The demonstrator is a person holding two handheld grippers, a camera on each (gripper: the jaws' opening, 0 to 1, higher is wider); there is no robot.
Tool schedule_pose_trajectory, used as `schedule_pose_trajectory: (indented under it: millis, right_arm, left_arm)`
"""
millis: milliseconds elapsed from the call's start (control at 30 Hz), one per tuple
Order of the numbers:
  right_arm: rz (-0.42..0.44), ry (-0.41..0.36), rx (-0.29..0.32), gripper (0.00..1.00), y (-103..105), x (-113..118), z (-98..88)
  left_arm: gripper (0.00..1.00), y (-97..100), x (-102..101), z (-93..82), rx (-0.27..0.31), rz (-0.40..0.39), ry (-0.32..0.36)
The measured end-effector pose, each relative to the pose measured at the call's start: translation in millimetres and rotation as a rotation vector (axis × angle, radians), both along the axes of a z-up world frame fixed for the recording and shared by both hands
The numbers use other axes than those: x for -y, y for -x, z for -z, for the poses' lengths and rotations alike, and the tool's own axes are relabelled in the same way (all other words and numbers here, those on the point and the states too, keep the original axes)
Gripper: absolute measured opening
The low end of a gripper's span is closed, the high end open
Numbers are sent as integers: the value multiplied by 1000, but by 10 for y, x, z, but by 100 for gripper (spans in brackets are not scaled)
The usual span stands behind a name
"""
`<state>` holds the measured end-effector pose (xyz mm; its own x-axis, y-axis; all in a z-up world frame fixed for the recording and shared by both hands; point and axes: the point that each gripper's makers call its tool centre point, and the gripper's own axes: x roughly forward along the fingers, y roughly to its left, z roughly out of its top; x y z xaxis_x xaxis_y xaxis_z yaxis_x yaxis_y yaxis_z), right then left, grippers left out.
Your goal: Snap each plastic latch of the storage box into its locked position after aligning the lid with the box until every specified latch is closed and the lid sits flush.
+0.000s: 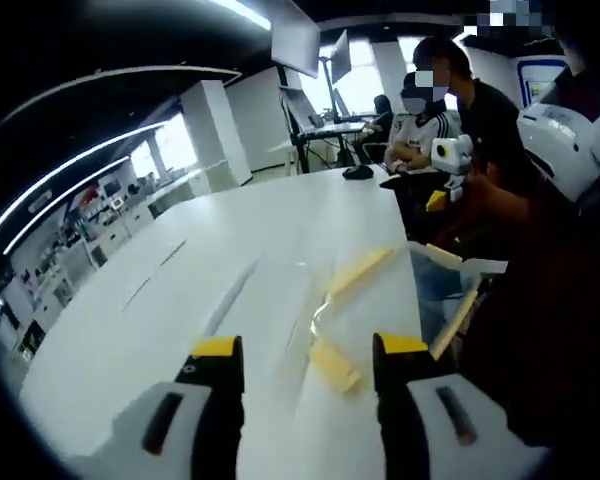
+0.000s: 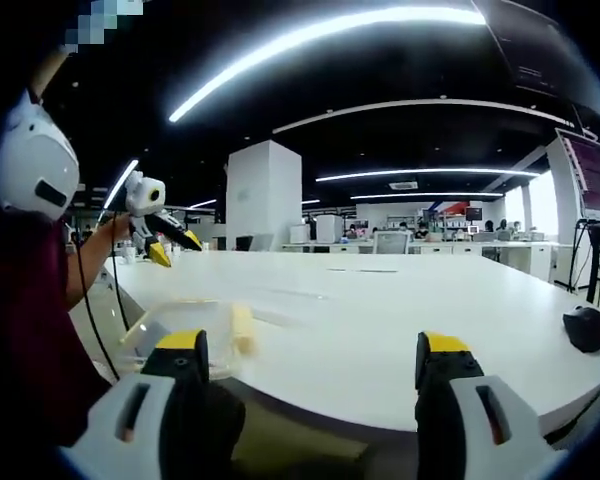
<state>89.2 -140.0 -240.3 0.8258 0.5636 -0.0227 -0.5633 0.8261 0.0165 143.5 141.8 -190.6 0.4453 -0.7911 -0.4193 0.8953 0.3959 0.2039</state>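
A clear storage box (image 1: 385, 300) with pale yellow latches (image 1: 360, 268) lies at the right edge of the long white table (image 1: 230, 260), blurred. My left gripper (image 1: 308, 346) hangs open just short of it, one latch (image 1: 335, 365) between its yellow-tipped jaws and touching neither. The right gripper (image 1: 450, 165) is held up in a hand beyond the box. In the right gripper view the box (image 2: 190, 320) sits at the table's near left corner with a yellow latch (image 2: 242, 330) showing. My right gripper (image 2: 311, 345) is open above the table edge, holding nothing. The left gripper (image 2: 160, 235) is raised at the left.
The person's dark red torso (image 1: 550, 320) crowds the right side beside the box. Other people sit at the table's far end (image 1: 420, 130). A black mouse (image 2: 585, 328) lies on the table (image 2: 400, 320). A monitor stand (image 1: 300, 110) rises behind the table.
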Motion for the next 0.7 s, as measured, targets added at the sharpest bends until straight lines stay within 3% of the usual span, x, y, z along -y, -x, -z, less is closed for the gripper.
schedule_pose_trajectory:
  millis: [67, 133, 233, 500, 533, 700]
  right_arm:
    - [-6, 1, 1, 86, 20, -4, 6]
    - [-14, 1, 2, 86, 46, -19, 10]
    - [-26, 0, 5, 86, 79, -54, 6]
    - [-46, 12, 13, 86, 164, -164, 10]
    - [-48, 11, 13, 86, 170, -169, 7]
    - [-52, 9, 16, 86, 203, -194, -12]
  left_arm:
    - [58, -7, 36, -74, 25, 4, 54]
    - [62, -58, 62, -245, 84, -15, 160]
    - [75, -76, 75, -399, 147, -9, 254]
    - [95, -88, 21, -837, 185, -40, 543]
    - [99, -84, 13, -852, 183, -39, 559]
    - [100, -92, -58, -850, 163, -68, 612]
